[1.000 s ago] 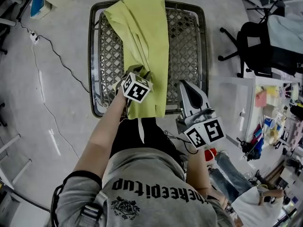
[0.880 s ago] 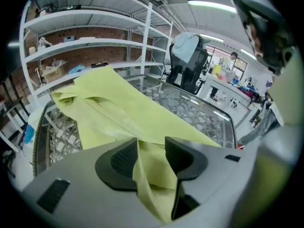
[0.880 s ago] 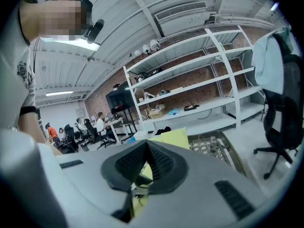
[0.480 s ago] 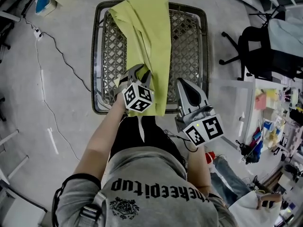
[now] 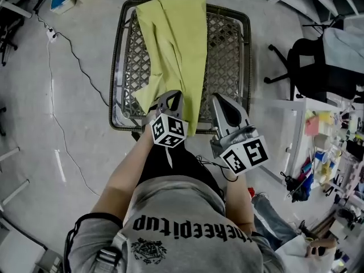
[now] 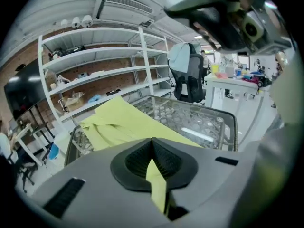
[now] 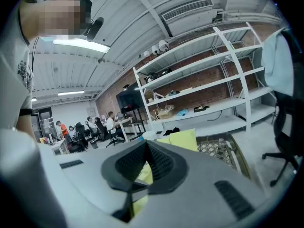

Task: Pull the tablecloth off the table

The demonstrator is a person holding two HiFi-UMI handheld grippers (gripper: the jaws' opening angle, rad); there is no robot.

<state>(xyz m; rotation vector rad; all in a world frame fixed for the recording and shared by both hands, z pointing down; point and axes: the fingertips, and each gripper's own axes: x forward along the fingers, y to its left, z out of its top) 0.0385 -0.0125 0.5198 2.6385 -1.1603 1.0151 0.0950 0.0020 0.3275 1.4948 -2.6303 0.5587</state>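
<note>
The yellow-green fabric tablecloth (image 5: 176,44) is laid lengthwise away from both grippers; its near edge is clamped by the just-closed left gripper (image 6: 152,149) and the right gripper (image 7: 146,152).

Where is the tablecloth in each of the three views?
Head view: the tablecloth is at top centre, running from the far edge to the near edge.
Left gripper view: the tablecloth is left of centre, reaching down to the middle.
Right gripper view: the tablecloth is a small patch just below centre.
Shared landmark: the lattice table under it.
</note>
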